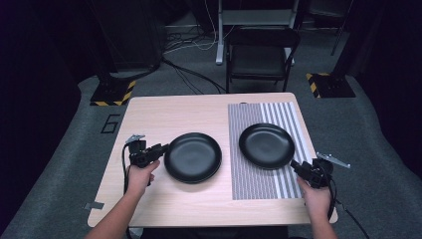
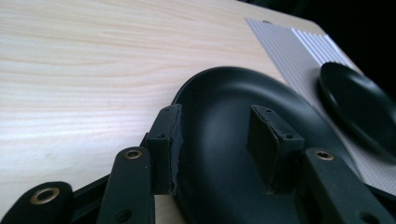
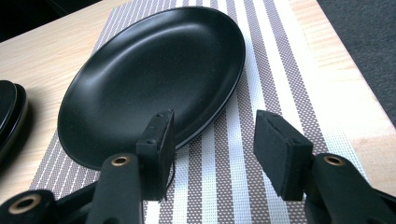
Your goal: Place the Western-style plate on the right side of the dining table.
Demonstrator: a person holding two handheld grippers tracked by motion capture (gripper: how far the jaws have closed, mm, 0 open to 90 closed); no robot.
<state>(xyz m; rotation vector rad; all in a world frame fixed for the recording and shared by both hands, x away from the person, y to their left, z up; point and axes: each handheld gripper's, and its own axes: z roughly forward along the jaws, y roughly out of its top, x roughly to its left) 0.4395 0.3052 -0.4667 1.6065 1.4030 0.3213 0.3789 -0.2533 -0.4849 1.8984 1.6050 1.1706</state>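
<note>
- A person holds 2 grippers at a light wood table [image 1: 164,112].
- 2 black plates sit in a stack [image 1: 192,157] on the bare wood, left of the middle. The right gripper view shows the 2 rims at its left edge [image 3: 10,116].
- 1 more black plate [image 1: 266,145] lies on a striped mat [image 1: 259,186] on the right half of the table.
- The left gripper [image 1: 161,149] is at the left rim of the stack. In the left gripper view its jaws are spread apart, with 1 jaw outside the rim and 1 over the inside of the top plate [image 2: 224,121]. The outside jaw sits right against the rim. I cannot tell if the jaws pinch the plate.
- The right gripper [image 1: 297,167] is at the near right edge of the plate on the mat. In the right gripper view its jaws are spread apart and hold nothing. The left jaw is just in front of the plate's edge [image 3: 159,79], and the right jaw is over the mat [image 3: 219,163].
- A dark chair [image 1: 261,52] stands behind the table.
</note>
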